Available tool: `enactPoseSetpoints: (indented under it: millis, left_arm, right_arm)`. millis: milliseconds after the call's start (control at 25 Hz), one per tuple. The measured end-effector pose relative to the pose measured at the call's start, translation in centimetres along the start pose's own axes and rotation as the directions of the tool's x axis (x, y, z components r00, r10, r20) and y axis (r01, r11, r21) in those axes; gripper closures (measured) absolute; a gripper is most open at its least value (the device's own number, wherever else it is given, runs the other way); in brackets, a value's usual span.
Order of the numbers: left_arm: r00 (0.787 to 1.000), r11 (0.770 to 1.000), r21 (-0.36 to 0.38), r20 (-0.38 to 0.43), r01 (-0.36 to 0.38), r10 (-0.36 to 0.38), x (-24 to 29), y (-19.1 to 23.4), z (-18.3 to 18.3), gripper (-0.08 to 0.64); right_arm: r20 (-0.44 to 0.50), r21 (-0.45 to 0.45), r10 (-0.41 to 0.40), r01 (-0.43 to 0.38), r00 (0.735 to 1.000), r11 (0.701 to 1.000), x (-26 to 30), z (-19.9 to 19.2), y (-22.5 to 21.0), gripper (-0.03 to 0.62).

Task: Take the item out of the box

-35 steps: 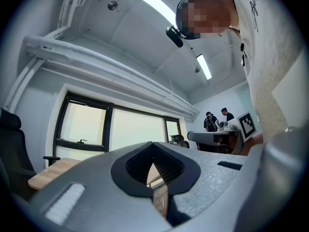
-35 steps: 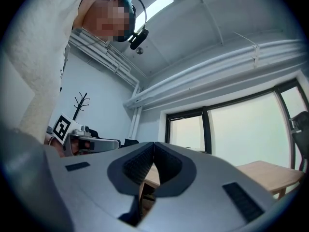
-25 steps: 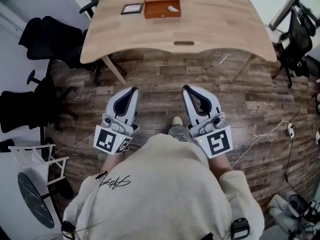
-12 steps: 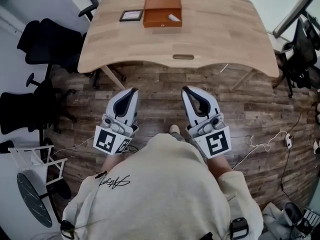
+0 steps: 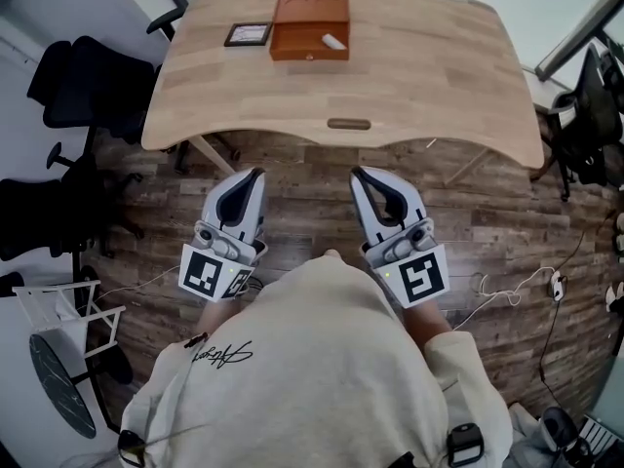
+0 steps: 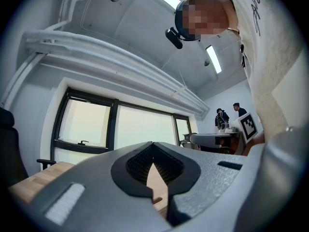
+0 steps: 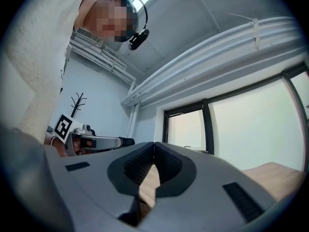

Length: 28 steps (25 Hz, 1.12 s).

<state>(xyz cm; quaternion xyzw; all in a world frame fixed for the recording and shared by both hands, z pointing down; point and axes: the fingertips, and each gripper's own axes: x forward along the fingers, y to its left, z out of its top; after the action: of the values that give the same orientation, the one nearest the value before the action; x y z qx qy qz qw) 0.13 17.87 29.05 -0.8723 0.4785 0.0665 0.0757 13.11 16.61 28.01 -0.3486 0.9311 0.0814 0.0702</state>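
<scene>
Person has stepped closer; table [image 5: 419, 76] looms larger than a second ago. White item [image 5: 333, 41] lies in box [image 5: 292, 29]. Left gripper [image 5: 255, 174] and right gripper [image 5: 358, 173] are well short of it, fingers pressed together, empty.

Floor [image 5: 292, 178]: dark wood planks, with a white cable [image 5: 507, 283] lying at right.
Desk [image 5: 419, 76]: light wood, curved front edge.
Office chairs [image 5: 83, 81]: black, left of the desk; another chair [image 5: 590, 115] at right.
Windows [image 6: 142, 129]: large, black-framed, bright.
Ceiling: white pipes [image 7: 217, 52], strip light [image 6: 213, 59].
Coat stand [image 7: 78, 105]: against a pale wall.

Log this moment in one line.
left tongs: shut, empty | right tongs: shut, empty | white item: in box | box: on table
</scene>
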Motion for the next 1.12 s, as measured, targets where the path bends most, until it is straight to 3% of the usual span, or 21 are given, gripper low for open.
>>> enactPoseSetpoints:
  millis: [1120]
  left_arm:
    - [1.0, 1.0, 0.006, -0.013, -0.025, 0.025, 0.2, 1.2, -0.6, 0.557]
  right_arm:
    - [-0.009, -0.004, 0.042, -0.042, 0.999, 0.999, 1.4, -0.9, -0.2, 0.583]
